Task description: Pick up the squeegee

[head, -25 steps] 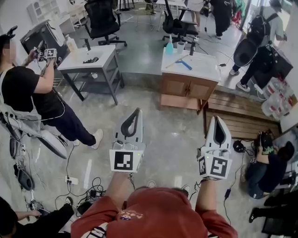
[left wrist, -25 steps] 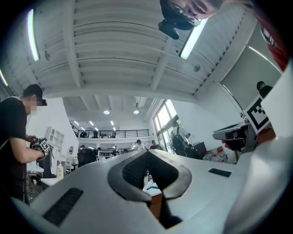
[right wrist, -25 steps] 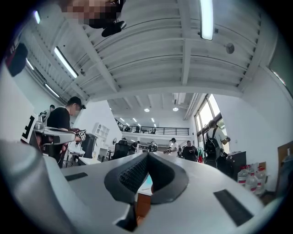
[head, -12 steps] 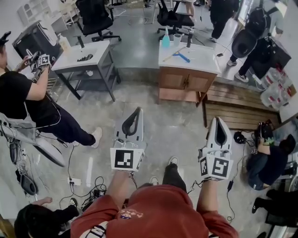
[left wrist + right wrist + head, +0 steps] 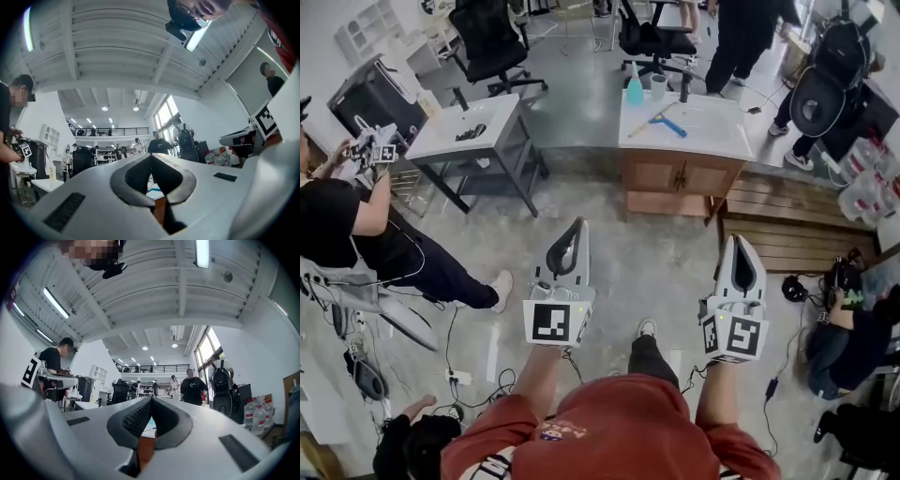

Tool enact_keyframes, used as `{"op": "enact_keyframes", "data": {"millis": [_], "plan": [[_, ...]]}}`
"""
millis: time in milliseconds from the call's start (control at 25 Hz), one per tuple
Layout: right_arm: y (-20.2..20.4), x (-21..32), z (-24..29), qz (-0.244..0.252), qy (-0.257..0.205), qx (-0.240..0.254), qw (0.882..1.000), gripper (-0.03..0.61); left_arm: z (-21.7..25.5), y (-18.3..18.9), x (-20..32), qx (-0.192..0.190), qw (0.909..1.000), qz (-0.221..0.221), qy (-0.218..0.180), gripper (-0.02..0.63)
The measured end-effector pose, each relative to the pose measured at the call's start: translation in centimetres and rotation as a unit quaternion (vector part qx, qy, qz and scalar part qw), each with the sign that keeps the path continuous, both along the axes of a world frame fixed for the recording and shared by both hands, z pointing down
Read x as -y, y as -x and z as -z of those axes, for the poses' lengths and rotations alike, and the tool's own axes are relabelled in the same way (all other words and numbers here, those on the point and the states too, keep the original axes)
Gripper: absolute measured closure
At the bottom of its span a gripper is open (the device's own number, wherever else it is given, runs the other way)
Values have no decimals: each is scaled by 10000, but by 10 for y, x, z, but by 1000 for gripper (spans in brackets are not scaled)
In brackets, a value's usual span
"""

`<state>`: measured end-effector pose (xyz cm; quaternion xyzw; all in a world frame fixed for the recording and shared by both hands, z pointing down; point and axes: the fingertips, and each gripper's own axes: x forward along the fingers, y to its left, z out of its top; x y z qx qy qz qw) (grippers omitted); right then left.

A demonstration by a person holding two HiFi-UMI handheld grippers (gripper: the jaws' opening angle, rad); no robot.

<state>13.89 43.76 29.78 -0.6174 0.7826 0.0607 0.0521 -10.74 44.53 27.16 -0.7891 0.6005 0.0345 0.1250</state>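
Observation:
The squeegee [image 5: 662, 122], with a blue handle and a pale bar, lies on the white counter [image 5: 712, 139] of a wooden cabinet [image 5: 680, 176] across the floor from me. Both grippers are held out at waist height, well short of the cabinet. My left gripper [image 5: 578, 226] is shut and empty, its tips meeting in the left gripper view [image 5: 151, 156]. My right gripper [image 5: 738, 240] is also shut with nothing in it, as the right gripper view [image 5: 151, 399] shows. Both point roughly level toward the cabinet.
A blue spray bottle [image 5: 635, 90], a cup [image 5: 657, 86] and a dark bottle [image 5: 685, 88] stand at the counter's far edge. A white sink table [image 5: 450, 139] is to the left, with a seated person [image 5: 356, 220] beside it. Wooden slats [image 5: 787, 239] lie right; cables [image 5: 478, 380] run across the floor.
I have stepped across the floor, and a foot now shows below the grippers. The cabinet looks slightly larger. Both grippers keep the same pose, shut.

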Motion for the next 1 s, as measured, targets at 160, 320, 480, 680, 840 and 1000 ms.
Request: {"op": "enact_keyframes", "data": {"millis": [160, 320, 480, 680, 840, 1000], "plan": [[-22, 52, -1, 45, 36, 75, 10000, 571, 2, -27, 53, 11, 10000, -29, 49, 597], [-43, 102, -6, 51, 120, 165, 9998, 571, -1, -49, 100, 14, 9999, -6, 105, 597], [-59, 147, -6, 137, 141, 243, 9995, 571, 2, -67, 142, 53, 9999, 60, 127, 597], [-77, 197, -5, 252, 143, 302, 9991, 571, 4, -86, 189, 62, 9997, 165, 191, 597], [-89, 226, -3, 273, 120, 373, 9989, 571, 7, -97, 215, 25, 9997, 200, 163, 597], [-96, 248, -1, 263, 104, 360, 9990, 571, 9, -104, 236, 77, 9996, 224, 130, 597]]}}
